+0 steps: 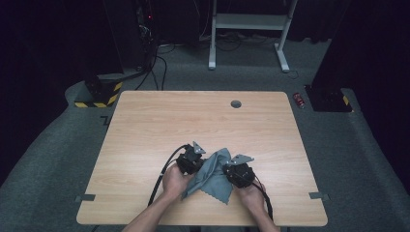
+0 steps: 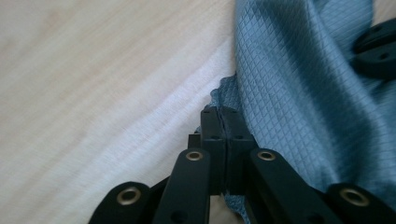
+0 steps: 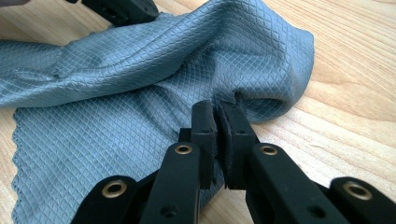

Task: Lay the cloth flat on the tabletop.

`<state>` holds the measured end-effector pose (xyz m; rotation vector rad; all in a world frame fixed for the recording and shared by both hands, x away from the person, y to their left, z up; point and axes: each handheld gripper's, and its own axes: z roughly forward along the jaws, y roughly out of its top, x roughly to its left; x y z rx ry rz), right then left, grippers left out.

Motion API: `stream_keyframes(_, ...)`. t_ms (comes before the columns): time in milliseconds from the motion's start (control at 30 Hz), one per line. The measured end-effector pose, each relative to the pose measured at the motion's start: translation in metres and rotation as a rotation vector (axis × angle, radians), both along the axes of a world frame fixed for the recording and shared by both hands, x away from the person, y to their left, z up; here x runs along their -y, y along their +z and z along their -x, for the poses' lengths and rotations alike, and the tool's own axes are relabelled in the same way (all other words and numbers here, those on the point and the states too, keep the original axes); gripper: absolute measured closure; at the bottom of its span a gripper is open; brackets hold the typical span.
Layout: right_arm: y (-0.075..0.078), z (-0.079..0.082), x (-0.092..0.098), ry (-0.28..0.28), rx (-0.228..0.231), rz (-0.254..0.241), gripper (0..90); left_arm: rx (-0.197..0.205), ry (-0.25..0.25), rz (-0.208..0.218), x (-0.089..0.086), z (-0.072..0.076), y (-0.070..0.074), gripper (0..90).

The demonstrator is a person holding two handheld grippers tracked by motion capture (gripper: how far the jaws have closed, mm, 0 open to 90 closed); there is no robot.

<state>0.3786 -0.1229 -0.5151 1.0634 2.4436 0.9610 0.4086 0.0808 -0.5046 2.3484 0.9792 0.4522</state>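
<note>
we see a light wooden table (image 1: 145, 121) from above, standing on grey carpet in a dark room. near its front edge, between a person's two hands, lies a grey-blue microfibre cloth (image 1: 211, 175) with a diamond weave and a scalloped hem.

the cloth's long axis runs on a slant, from a peak at the far middle down to a loose corner that points toward the person at the table's front edge. it is partly lifted and bunched, not flat.

the left gripper (image 2: 219, 114) sits at the cloth's left edge; its fingers are pressed together and pinch the scalloped hem. the right gripper (image 3: 217, 109) sits at the cloth's right edge; its fingers are pressed together on a raised fold of fabric.

both hands are equally near, one on each side, so the cloth hangs between the two pinches. we judge that the coming move depends on this: drawing the grippers apart across the slant would stretch the cloth open.
</note>
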Motion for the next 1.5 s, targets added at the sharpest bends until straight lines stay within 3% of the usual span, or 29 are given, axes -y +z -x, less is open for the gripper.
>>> stream_keyframes(67, 0.0, -0.001, 0.0, 0.003, -0.001, -0.001, 84.7, -0.025, 0.015, 0.05, -0.004, -0.003, 0.002, 90.0)
stream_keyframes(167, 0.001, 0.001, 0.002, 0.003, -0.005, 0.001, 84.7, 0.003, 0.049, 0.083, -0.019, -0.008, 0.014, 90.0)
stream_keyframes(333, 0.01, 0.004, 0.008, -0.002, 0.012, 0.007, 85.9, 0.044, 0.136, 0.072, -0.054, -0.019, 0.033, 90.0)
stream_keyframes(400, 0.013, 0.003, 0.011, -0.011, 0.015, 0.008, 86.7, 0.043, 0.174, 0.048, -0.066, -0.028, 0.034, 90.0)
stream_keyframes(467, 0.014, 0.0, 0.015, -0.026, 0.015, 0.015, 86.6, 0.049, 0.22, 0.056, -0.072, -0.034, 0.032, 89.2)
stream_keyframes(533, 0.014, -0.002, 0.016, -0.036, 0.011, 0.017, 86.2, 0.029, 0.272, 0.079, -0.077, -0.039, 0.027, 84.1)
stream_keyframes(600, 0.013, -0.003, 0.016, -0.05, 0.003, 0.01, 84.6, 0.028, 0.291, 0.111, -0.078, -0.036, 0.027, 72.5)
stream_keyframes(667, 0.013, -0.004, 0.017, -0.056, 0.0, 0.001, 83.9, 0.036, 0.289, 0.127, -0.076, -0.032, 0.029, 63.9)
stream_keyframes(700, 0.013, -0.005, 0.018, -0.067, -0.007, -0.01, 82.9, 0.041, 0.27, 0.145, -0.073, -0.026, 0.031, 63.9)
stream_keyframes(733, 0.013, -0.009, 0.019, -0.091, -0.023, -0.031, 79.7, 0.035, 0.246, 0.163, -0.07, -0.019, 0.032, 55.9)
stream_keyframes(767, 0.013, -0.01, 0.019, -0.098, -0.028, -0.036, 78.6, 0.019, 0.193, 0.155, -0.062, -0.008, 0.032, 54.6)
stream_keyframes(867, 0.013, -0.016, 0.017, -0.134, -0.028, -0.03, 73.8, 0.015, 0.142, 0.133, -0.052, 0.012, 0.024, 51.8)
stream_keyframes(900, 0.013, -0.018, 0.016, -0.144, -0.031, -0.029, 72.9, 0.015, 0.142, 0.133, -0.052, 0.012, 0.024, 51.3)
stream_keyframes(933, 0.013, -0.02, 0.014, -0.147, -0.033, -0.037, 72.2, 0.007, 0.138, 0.134, -0.051, 0.022, 0.017, 50.6)
stream_keyframes(1000, 0.013, -0.023, 0.011, -0.15, -0.047, -0.059, 70.5, -0.001, 0.155, 0.178, -0.054, 0.032, 0.011, 50.0)
stream_keyframes(1033, 0.013, -0.025, 0.009, -0.154, -0.056, -0.068, 69.7, 0.001, 0.158, 0.18, -0.055, 0.036, 0.008, 50.0)
stream_keyframes(1233, 0.011, -0.034, 0.002, -0.158, -0.09, -0.113, 65.6, 0.013, 0.175, 0.14, -0.059, 0.047, -0.003, 49.5)
stream_keyframes(1333, 0.009, -0.042, -0.003, -0.151, -0.112, -0.111, 71.5, 0.015, 0.194, 0.111, -0.066, 0.046, -0.006, 48.7)
stream_keyframes(1400, 0.007, -0.046, -0.006, -0.145, -0.124, -0.11, 79.2, 0.009, 0.21, 0.132, -0.071, 0.046, -0.009, 46.8)
stream_keyframes(1433, 0.007, -0.046, -0.006, -0.145, -0.124, -0.11, 79.2, 0.009, 0.21, 0.132, -0.071, 0.046, -0.009, 47.0)
stream_keyframes(1467, 0.008, -0.047, -0.007, -0.143, -0.12, -0.11, 86.7, 0.014, 0.219, 0.127, -0.075, 0.045, -0.009, 46.8)
stream_keyframes(1500, 0.009, -0.048, -0.007, -0.143, -0.118, -0.11, 87.7, 0.015, 0.221, 0.126, -0.077, 0.045, -0.01, 46.7)
